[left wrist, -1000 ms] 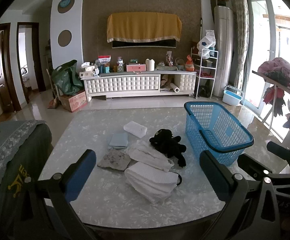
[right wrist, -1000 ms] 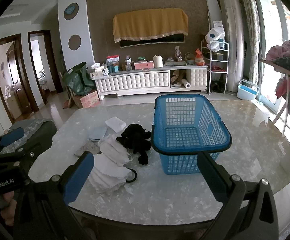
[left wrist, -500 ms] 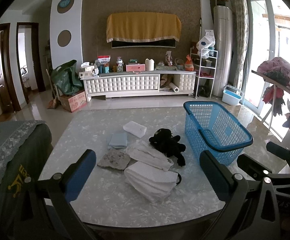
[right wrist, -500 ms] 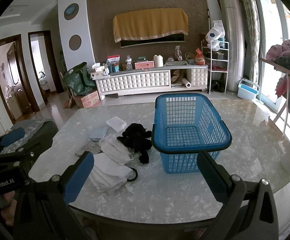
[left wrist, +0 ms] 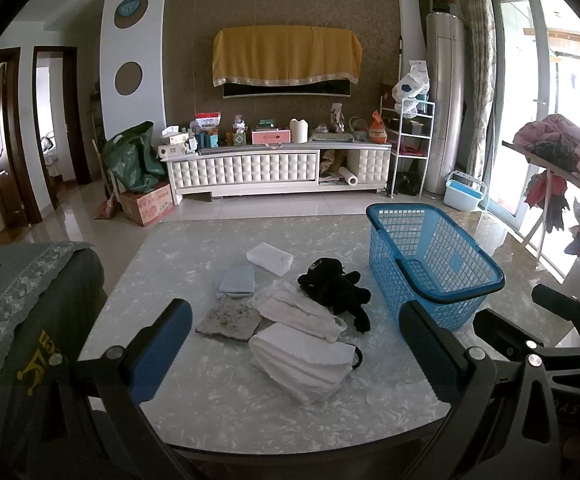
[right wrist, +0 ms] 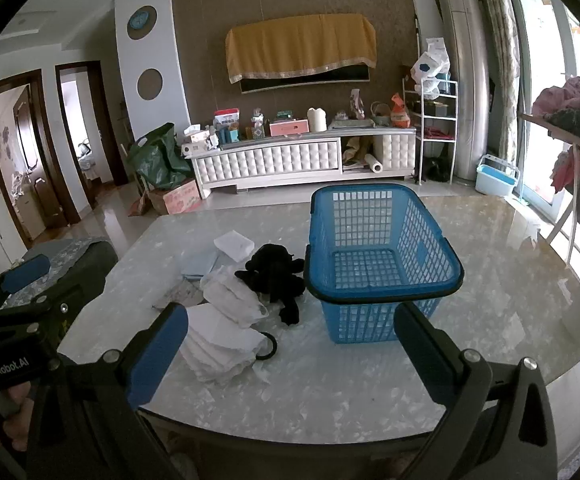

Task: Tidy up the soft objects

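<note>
On the marble table [left wrist: 230, 392] lie soft things: a black plush toy [left wrist: 336, 286] [right wrist: 276, 272], two white folded cloths [left wrist: 302, 356] [right wrist: 220, 344], a pale blue cloth [left wrist: 237, 279], a grey speckled cloth [left wrist: 229, 322] and a white pack [left wrist: 270, 257]. An empty blue mesh basket [left wrist: 430, 264] [right wrist: 374, 256] stands to their right. My left gripper [left wrist: 294, 344] is open and empty, held back near the table's front edge. My right gripper [right wrist: 290, 348] is open and empty, also at the front edge, facing the basket.
A chair with a grey cover [left wrist: 30, 292] stands at the table's left. A white TV cabinet [left wrist: 274, 168] with clutter is across the room. A drying rack with clothes [left wrist: 558, 160] is at the right by the glass door.
</note>
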